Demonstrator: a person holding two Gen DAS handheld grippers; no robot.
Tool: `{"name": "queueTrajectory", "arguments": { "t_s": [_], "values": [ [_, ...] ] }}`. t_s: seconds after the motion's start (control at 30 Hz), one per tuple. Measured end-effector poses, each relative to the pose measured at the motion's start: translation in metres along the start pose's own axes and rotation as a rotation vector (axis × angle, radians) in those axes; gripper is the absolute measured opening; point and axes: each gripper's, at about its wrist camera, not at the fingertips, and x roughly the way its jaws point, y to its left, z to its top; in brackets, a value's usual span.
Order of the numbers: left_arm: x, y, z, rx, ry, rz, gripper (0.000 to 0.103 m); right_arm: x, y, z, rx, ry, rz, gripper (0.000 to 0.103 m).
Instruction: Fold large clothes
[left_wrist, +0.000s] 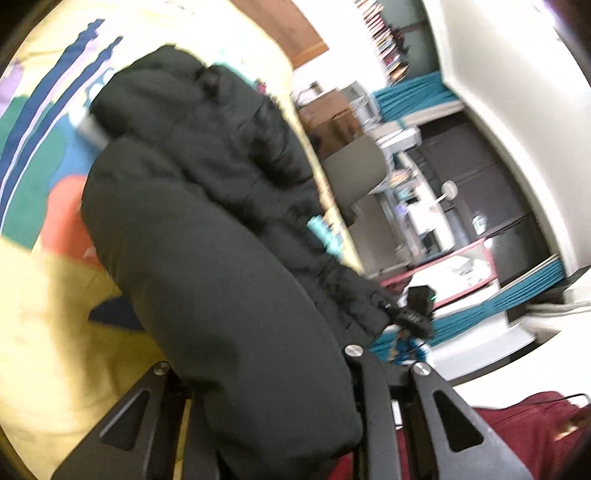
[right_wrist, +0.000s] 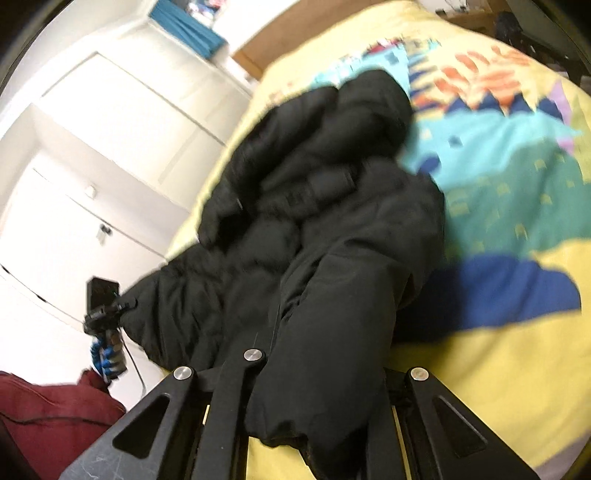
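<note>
A black puffy jacket lies bunched lengthwise on a bed, its near end lifted towards both cameras. My left gripper is shut on a thick fold of it, and the padding hides the fingertips. My right gripper is shut on another padded end of the jacket, which bulges between its arms. In the right wrist view the left gripper shows at the jacket's far corner, held by a blue-gloved hand. The left wrist view shows the right gripper the same way.
The bed has a yellow quilt with a blue, green and orange pattern. White wardrobe doors stand beside it. A grey chair, a desk and shelves lie beyond. The person's dark red clothing is close below.
</note>
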Motion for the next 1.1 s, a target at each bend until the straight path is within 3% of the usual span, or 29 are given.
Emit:
{"name": "queueTrajectory", "arguments": {
  "t_s": [0.33,0.5,0.6,0.73,0.87,1.1],
  "values": [
    [-0.024,0.0,0.09,-0.115,-0.243,-0.236,0.02,-0.027,-0.021,0.082,0.174,-0.318,0.216,0.011],
    [-0.023,0.012,0.137,-0.185,-0.37,-0.353,0.02,-0.023,-0.033,0.131,0.282,-0.461,0.345,0.011],
    [-0.013,0.024,0.168,-0.237,-0.432,-0.382,0.02,-0.007,-0.042,0.16,0.346,-0.516,0.404,0.011],
    [0.003,0.046,0.209,-0.287,-0.475,-0.363,0.02,0.018,-0.055,0.196,0.416,-0.541,0.422,0.011],
    [0.022,0.064,0.253,-0.302,-0.488,-0.295,0.02,0.045,-0.066,0.232,0.46,-0.541,0.375,0.011],
    [0.075,0.116,0.326,-0.364,-0.465,-0.115,0.02,0.097,-0.087,0.286,0.536,-0.459,0.157,0.014]
  ]
}}
